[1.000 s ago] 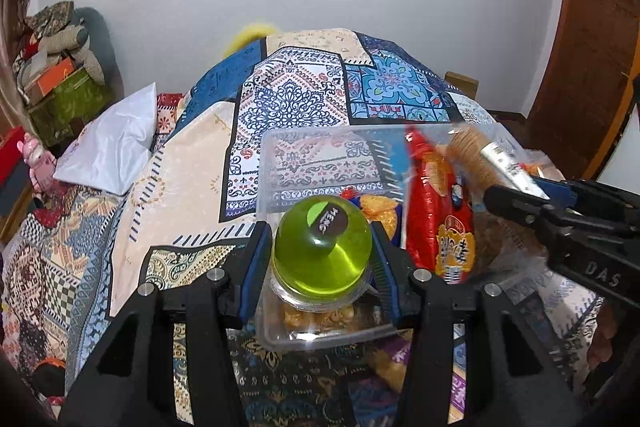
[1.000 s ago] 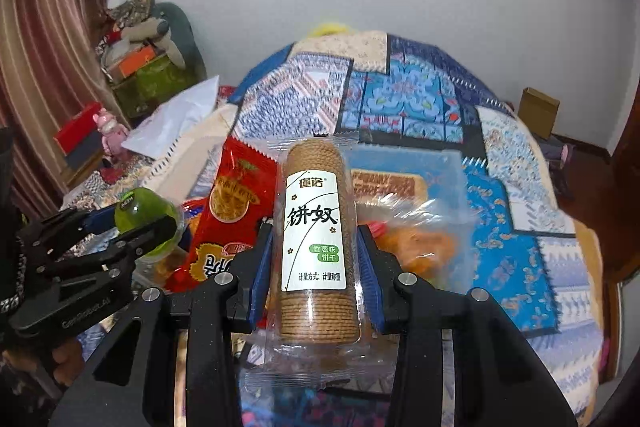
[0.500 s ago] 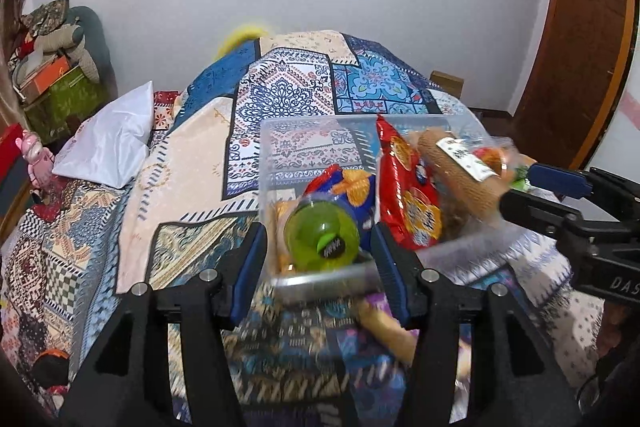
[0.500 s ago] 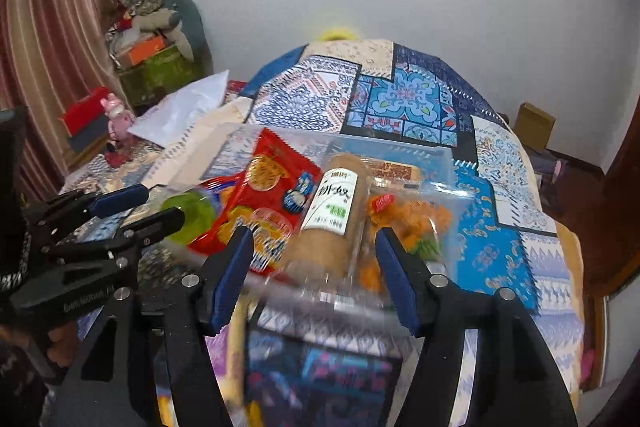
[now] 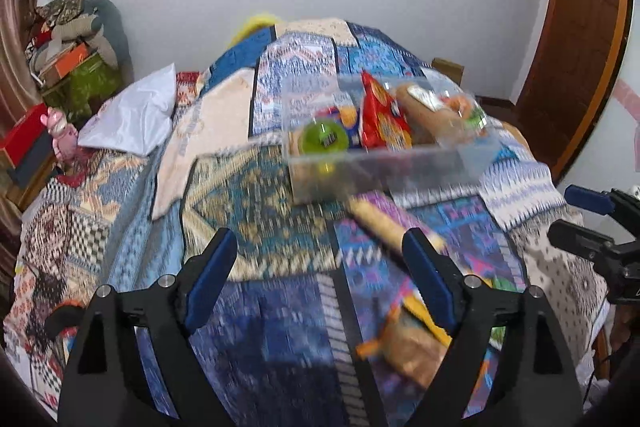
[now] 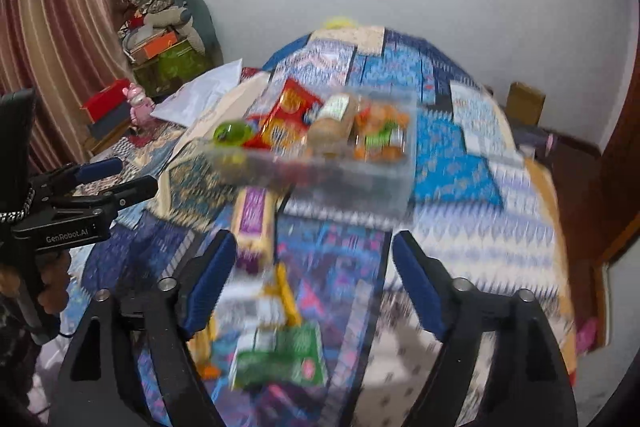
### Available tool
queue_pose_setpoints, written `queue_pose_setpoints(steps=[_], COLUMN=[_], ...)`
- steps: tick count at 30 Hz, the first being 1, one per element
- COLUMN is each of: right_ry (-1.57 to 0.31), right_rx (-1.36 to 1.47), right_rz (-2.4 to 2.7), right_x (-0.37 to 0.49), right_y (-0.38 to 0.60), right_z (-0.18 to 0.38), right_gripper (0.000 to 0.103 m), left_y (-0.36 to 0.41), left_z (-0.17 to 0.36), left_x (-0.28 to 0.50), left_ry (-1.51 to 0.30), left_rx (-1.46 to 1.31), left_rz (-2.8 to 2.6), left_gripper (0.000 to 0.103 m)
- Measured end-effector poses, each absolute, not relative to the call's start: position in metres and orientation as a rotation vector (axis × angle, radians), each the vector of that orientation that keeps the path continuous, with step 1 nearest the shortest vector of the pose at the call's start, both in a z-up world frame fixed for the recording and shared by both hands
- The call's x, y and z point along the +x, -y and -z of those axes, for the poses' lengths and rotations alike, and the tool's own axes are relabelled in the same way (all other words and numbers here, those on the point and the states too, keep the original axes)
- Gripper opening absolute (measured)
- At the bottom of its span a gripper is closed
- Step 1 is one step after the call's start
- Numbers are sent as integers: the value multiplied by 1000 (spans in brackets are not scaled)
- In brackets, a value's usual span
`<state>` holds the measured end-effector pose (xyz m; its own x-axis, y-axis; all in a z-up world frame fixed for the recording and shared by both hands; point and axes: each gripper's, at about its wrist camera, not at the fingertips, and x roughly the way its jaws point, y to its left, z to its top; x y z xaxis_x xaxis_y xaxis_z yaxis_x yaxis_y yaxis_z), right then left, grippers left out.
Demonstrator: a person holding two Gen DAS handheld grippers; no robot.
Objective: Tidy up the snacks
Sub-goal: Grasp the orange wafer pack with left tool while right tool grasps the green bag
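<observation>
Snacks sit packed in the clear box (image 5: 384, 167) on the bed (image 5: 248, 219), more packets (image 6: 280, 355) loose nearer me, while my left gripper (image 5: 320, 271) and right gripper (image 6: 312, 267) hold jaws wide, empty.

Black hand-held gripper (image 5: 320, 251) arms, blue finger pads (image 5: 210, 277), silver screws.

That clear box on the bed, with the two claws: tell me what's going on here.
A person is sorting snacks into the clear box on the patterned bedspread. Both claws, left and right, are open and empty, short of the box. Inside it sit a green jelly cup, a red packet, a biscuit roll and an orange snack pack. A purple-labelled roll and a green packet lie loose on the bedspread.
</observation>
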<state>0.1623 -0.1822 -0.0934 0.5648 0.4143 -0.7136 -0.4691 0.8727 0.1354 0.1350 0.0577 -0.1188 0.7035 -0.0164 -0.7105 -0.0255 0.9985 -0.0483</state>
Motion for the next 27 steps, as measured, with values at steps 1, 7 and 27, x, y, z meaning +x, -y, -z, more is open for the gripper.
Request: queue_pose_setpoints(steps=[1,7,27], right_ry=[-839,-939,-994], right_rx=[-56,-86,-142], right_rz=[-523,-522,-562], right_x=[159,147,121], right_y=[184,178,183], right_z=[101,140,169], right_gripper=[84,84,55], left_y=[-54,-33,-14], left_z=[125,146,172], left_x=[130,105,90], left_ry=[-808,-835,-948], left_rx=[-60,-23,-138], left_rz=[1,-4,19], left_gripper=[85,85,85])
